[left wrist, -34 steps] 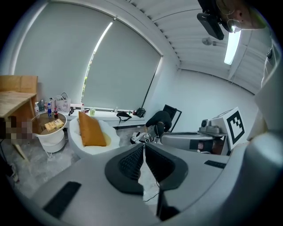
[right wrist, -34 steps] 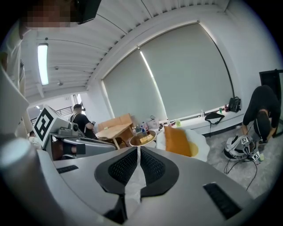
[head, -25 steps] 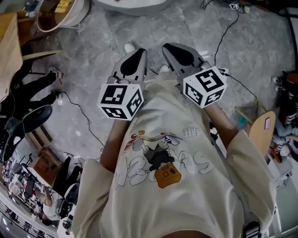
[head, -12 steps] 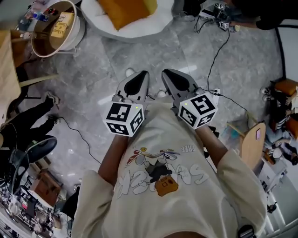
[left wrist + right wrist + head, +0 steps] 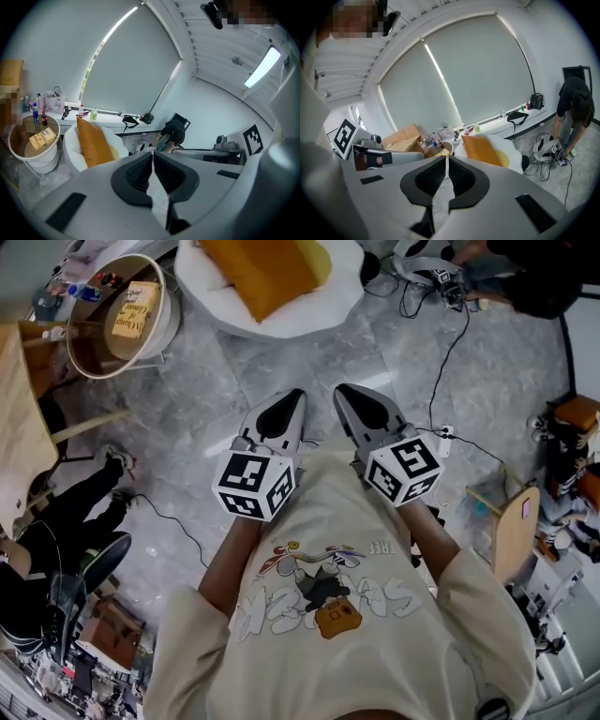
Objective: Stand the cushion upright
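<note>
An orange cushion (image 5: 265,273) lies on a white round seat (image 5: 323,307) at the top of the head view. It also shows in the left gripper view as the cushion (image 5: 93,143) and in the right gripper view as the cushion (image 5: 482,150). My left gripper (image 5: 295,395) and right gripper (image 5: 340,390) are held side by side over the grey floor, well short of the seat. Both are shut with nothing between the jaws, as the left gripper (image 5: 152,152) and right gripper (image 5: 446,159) show in their own views.
A round white-rimmed basket table (image 5: 117,315) with a yellow box stands left of the seat. Cables (image 5: 450,329) run over the floor at right, where a person (image 5: 574,110) bends down. A wooden chair (image 5: 511,531) and clutter stand at the right, a seated person's legs (image 5: 70,512) at the left.
Both grippers have travelled forward over the floor together. The white seat and orange cushion have come into the head view and drawn closer; the basket table shows more fully.
</note>
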The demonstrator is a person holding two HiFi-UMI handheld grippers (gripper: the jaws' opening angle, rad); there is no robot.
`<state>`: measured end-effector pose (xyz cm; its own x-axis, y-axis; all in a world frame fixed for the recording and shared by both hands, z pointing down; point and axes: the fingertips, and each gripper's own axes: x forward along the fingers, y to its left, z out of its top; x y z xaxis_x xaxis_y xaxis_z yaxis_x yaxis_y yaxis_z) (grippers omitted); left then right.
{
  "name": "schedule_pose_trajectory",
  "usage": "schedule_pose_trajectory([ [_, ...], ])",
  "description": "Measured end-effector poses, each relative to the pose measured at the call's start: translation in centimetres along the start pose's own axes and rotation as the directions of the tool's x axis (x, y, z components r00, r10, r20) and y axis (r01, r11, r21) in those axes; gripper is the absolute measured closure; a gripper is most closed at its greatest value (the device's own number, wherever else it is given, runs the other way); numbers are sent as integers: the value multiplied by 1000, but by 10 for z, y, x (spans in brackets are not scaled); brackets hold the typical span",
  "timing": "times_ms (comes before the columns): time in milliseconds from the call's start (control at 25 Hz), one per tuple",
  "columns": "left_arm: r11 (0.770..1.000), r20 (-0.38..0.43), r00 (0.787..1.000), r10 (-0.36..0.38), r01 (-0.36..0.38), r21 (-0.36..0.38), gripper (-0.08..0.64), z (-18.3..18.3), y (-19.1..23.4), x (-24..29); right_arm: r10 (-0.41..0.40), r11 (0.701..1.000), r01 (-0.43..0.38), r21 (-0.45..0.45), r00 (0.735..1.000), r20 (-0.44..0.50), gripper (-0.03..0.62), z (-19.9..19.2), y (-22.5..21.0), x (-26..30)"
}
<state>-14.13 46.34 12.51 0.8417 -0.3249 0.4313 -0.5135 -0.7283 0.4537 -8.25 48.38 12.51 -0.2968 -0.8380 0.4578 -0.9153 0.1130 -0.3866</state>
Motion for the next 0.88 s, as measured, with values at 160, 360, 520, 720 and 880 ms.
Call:
schedule_pose_trajectory([
  [160,1000,-3,1000,-10,10,18,537,10,25,-2,-19,1000,19,10,1000,17,554,8,7,22],
  [360,1000,-3,1000,-9,9,16,537,22,47,0,-18,1000,17,12,1000,13,554,18,12,45],
  [520,1000,-9,1000,-11,11,23,537,36,55,15,-13,1000,13,11,1000,20,554,34,1,59],
  [720,1000,-18,1000,11,-11,6,537,53,75,40,8,1000,-8,11,1000,11,554,52,-19,85],
  [880,999,-37,999,32,-32,1,537,72,91,83,27,1000,-26,14,1000,-2,554,72,-56,113],
])
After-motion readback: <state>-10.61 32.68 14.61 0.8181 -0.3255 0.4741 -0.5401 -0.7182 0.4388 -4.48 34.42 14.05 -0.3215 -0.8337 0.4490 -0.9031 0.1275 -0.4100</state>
